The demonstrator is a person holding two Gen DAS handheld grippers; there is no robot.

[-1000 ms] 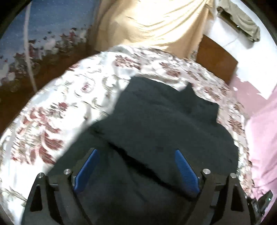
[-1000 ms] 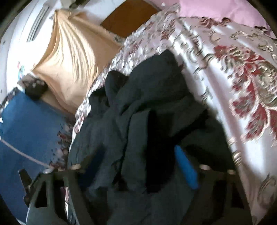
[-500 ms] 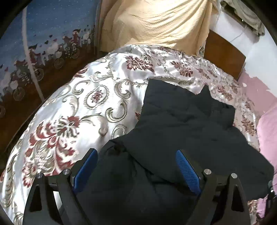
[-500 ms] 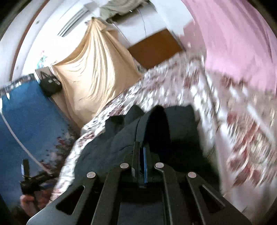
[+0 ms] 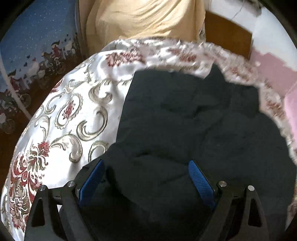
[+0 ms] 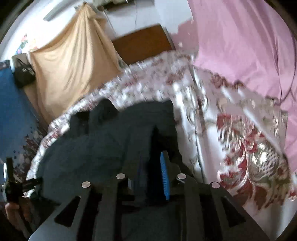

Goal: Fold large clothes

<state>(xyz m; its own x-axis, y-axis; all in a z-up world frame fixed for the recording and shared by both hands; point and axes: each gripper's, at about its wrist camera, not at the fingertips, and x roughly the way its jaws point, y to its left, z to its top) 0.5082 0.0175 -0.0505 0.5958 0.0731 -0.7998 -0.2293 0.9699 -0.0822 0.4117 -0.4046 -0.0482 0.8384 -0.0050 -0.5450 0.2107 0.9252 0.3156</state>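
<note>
A large black garment lies spread and partly folded on a bed with a white and red floral cover. My left gripper is open, its blue pads straddling the garment's near edge, low over the cloth. In the right wrist view the same garment fills the lower left. My right gripper has its jaws partly apart with a dark fold of the garment between the blue pads. The view is blurred.
A beige cloth hangs beyond the bed's far end, beside a brown wooden headboard. Pink bedding lies along the bed's right side. A blue patterned wall hanging is on the left. The other hand-held gripper shows at left.
My right gripper was shut tight on the garment half a second ago and now its jaws stand partly apart. My left gripper stayed open and moved closer over the garment.
</note>
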